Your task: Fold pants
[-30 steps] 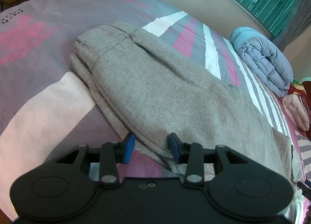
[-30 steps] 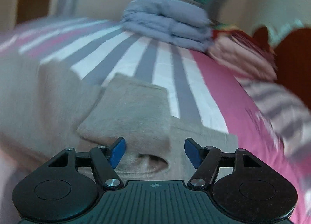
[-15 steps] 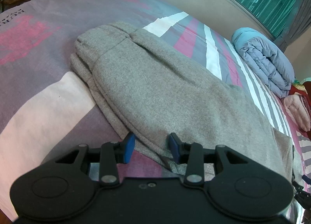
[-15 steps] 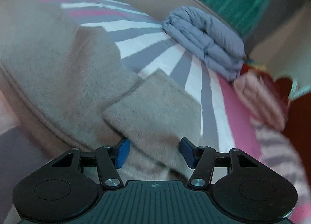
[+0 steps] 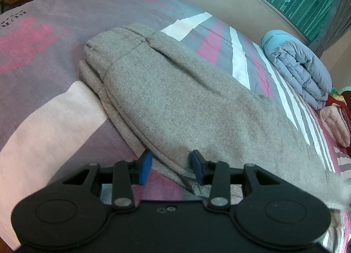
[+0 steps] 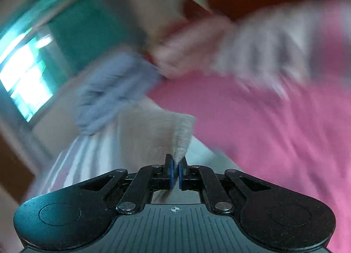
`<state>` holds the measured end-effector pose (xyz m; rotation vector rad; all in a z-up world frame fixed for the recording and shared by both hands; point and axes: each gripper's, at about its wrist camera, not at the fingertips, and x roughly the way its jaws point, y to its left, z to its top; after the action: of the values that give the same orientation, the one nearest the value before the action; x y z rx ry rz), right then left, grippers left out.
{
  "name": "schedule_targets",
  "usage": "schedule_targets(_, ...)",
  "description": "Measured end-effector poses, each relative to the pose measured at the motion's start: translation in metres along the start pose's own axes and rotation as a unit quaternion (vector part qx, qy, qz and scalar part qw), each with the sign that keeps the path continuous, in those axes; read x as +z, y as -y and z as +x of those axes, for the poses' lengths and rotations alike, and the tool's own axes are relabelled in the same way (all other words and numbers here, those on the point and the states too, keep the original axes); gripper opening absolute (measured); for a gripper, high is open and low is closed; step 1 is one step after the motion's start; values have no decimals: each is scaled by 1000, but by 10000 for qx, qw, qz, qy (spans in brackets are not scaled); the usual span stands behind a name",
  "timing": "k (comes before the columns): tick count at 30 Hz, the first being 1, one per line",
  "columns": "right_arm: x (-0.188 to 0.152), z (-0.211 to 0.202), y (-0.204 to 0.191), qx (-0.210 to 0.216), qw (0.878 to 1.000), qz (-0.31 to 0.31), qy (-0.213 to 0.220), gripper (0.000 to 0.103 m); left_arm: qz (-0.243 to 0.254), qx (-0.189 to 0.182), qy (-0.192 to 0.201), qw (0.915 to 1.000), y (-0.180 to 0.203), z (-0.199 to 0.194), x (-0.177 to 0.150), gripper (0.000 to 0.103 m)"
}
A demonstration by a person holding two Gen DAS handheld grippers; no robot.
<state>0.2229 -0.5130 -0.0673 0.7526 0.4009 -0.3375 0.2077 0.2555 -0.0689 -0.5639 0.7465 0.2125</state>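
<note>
Grey fleece pants [image 5: 175, 99] lie lengthwise across the middle of the left wrist frame on the striped bed [image 5: 43, 121], legs stacked one on the other, so the first lengthwise fold looks done; the crosswise folds seem left to do. At the bottom centre of that frame the left tool [image 5: 171, 165] sits with its blue pads apart, straddling the near edge of the cloth without pinching it. In the blurred right wrist view the right tool [image 6: 175, 170] is clamped on a cuff end of the pants [image 6: 158, 134], which rises up the centre of the frame. A folded blue quilt [image 5: 300, 66] rests at the upper right. No containers are visible.
</note>
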Motion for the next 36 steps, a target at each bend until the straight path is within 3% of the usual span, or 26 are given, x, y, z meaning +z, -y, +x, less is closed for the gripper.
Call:
schedule_targets(4, -7, 19, 34, 83, 9981, 383, -480, 4, -6, -1, -6, 10000, -1, 0, 0, 33)
schedule_targets(10, -8, -1, 50, 376, 9947, 911, -287, 4, 7, -34, -68, 10000, -1, 0, 2, 33)
schedule_targets(14, -11, -21, 57, 268, 9909, 1249, -418, 4, -8, -64, -58, 10000, -2, 1, 2, 33)
schedule_targets(17, -25, -14, 70, -3, 9897, 1307, -583, 4, -2, -74, -79, 9999, -2, 2, 2, 33)
schedule_targets(19, -28, -11, 79, 56, 9867, 1519, -575, 4, -3, -109, -104, 9999, -4, 1, 3, 33)
schedule_targets(23, -20, -24, 69, 196, 9904, 1331, -313, 4, -41, -185, -91, 9998, -7, 2, 3, 33)
schedule_targets(27, -31, -15, 79, -88, 9877, 1488, -480, 4, -45, -170, -60, 9998, -7, 1, 1, 33)
schedule_targets(30, -33, -20, 73, -135, 9888, 1452, -321, 4, -16, -175, -83, 9998, -6, 0, 2, 33)
schedule_targets(33, -34, -35, 62, -145, 9908, 1327, -240, 16, 23, -152, -61, 9999, -5, 0, 3, 33)
schedule_targets(36, -42, -57, 49, 103, 9917, 1269, -157, 17, -35, -39, 217, 9998, 1, -10, -3, 35)
